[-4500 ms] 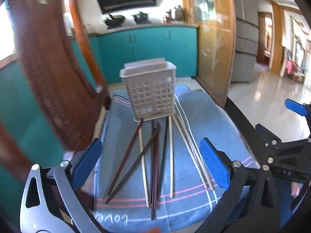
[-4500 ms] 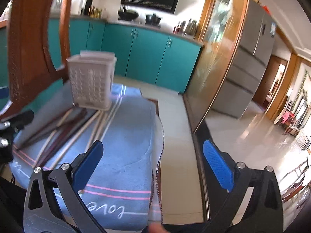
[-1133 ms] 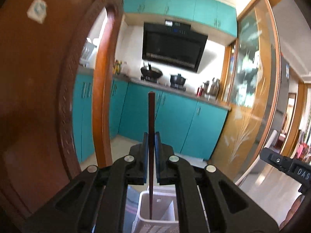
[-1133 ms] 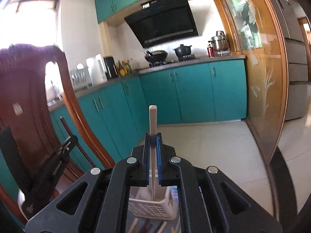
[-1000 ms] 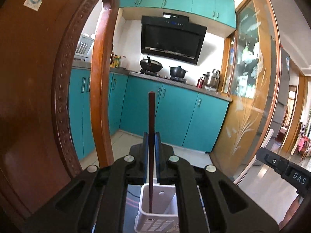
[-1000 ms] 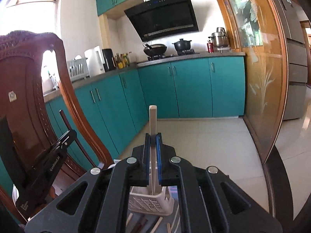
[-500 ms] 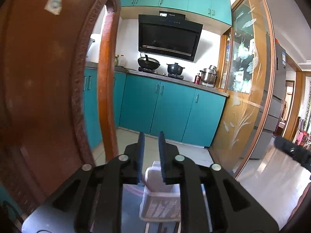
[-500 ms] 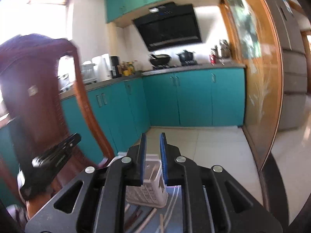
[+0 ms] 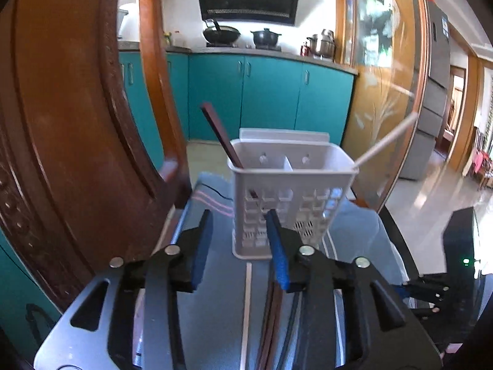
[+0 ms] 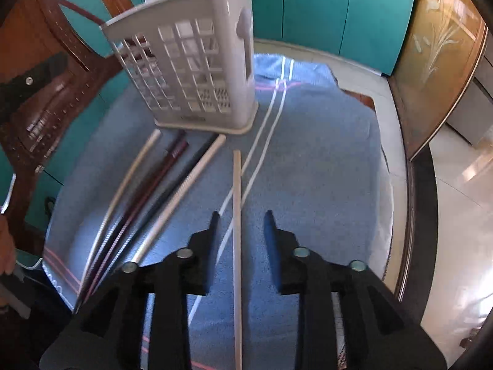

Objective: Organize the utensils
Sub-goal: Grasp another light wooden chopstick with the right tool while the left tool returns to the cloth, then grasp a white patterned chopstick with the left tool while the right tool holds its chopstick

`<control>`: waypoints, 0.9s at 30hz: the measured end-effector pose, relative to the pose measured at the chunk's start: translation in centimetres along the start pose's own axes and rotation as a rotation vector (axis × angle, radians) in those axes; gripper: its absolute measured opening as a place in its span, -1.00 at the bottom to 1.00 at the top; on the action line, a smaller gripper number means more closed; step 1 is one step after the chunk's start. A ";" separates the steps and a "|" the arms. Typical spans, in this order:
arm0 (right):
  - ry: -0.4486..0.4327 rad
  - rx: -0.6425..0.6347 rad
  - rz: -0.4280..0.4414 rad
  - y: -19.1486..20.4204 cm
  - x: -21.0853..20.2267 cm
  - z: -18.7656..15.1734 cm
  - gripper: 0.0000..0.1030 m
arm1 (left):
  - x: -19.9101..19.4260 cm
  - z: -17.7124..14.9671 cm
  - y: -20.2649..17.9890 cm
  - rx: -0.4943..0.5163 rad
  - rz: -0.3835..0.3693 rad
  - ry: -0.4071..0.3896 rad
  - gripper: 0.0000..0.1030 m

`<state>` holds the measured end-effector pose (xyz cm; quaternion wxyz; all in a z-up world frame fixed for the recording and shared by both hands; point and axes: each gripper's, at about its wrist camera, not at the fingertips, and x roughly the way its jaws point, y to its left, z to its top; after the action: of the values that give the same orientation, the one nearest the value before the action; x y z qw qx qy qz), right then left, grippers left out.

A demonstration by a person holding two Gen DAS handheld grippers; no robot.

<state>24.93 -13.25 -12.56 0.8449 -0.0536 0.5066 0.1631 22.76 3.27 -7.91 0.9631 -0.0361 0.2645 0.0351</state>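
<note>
A white slotted utensil holder (image 9: pixel 291 197) stands on a blue towel (image 9: pixel 215 302); it also shows in the right wrist view (image 10: pixel 191 71). A dark brown chopstick (image 9: pixel 220 134) leans out of its left compartment and a pale chopstick (image 9: pixel 385 143) out of its right. Several chopsticks lie on the towel in front of it, pale (image 10: pixel 236 246) and dark (image 10: pixel 144 197). My left gripper (image 9: pixel 238 234) is open and empty, just in front of the holder. My right gripper (image 10: pixel 239 215) is open and empty above the towel, its jaws on either side of a pale chopstick.
A carved wooden chair back (image 9: pixel 71 117) rises close on the left. The towel covers a small table whose dark edge (image 10: pixel 422 215) runs along the right. Teal cabinets (image 9: pixel 268 98) and tiled floor lie beyond. The other gripper's body (image 9: pixel 459 265) shows at lower right.
Both grippers opened and let go of their chopsticks, which now stand in the holder. Both have since tilted down toward the towel, and their jaws stand wider.
</note>
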 end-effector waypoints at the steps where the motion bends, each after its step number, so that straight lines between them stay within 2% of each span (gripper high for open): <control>1: 0.011 0.004 -0.006 0.0 0.3 -0.1 -0.39 | 0.1 -0.3 -0.3 0.009 -0.008 0.008 -0.20; 5: 0.057 0.038 0.027 -0.1 1.6 -0.5 -0.39 | 0.0 -0.6 -0.8 0.032 -0.018 0.029 -0.10; 11: 0.085 0.017 -0.006 0.8 2.7 -0.2 -0.41 | 0.9 -1.8 -1.0 0.044 -0.026 0.105 -0.04; 12: 0.084 0.009 -0.014 1.0 2.7 -0.2 -0.44 | 1.1 -1.9 -1.1 0.042 -0.032 0.123 -0.03; 14: 0.079 0.019 -0.028 0.9 2.7 -0.4 -0.77 | 1.5 -2.3 -1.0 0.041 -0.047 0.154 -0.01; 16: 0.083 0.036 -0.022 0.5 2.7 -0.2 -0.88 | 1.7 -2.4 -0.7 0.034 -0.047 0.169 0.02; 24: 0.098 0.189 0.046 -2.0 2.5 0.0 -0.88 | 2.1 -2.7 -0.2 0.035 -0.026 0.207 0.06; 27: 0.086 0.205 0.033 -2.5 2.1 0.1 -0.88 | 2.3 -2.8 -0.1 0.035 -0.023 0.211 0.10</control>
<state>26.79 -15.10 -14.54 0.8205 0.0345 0.5574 0.1218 23.36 3.04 -11.50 0.9307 -0.0256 0.3646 0.0153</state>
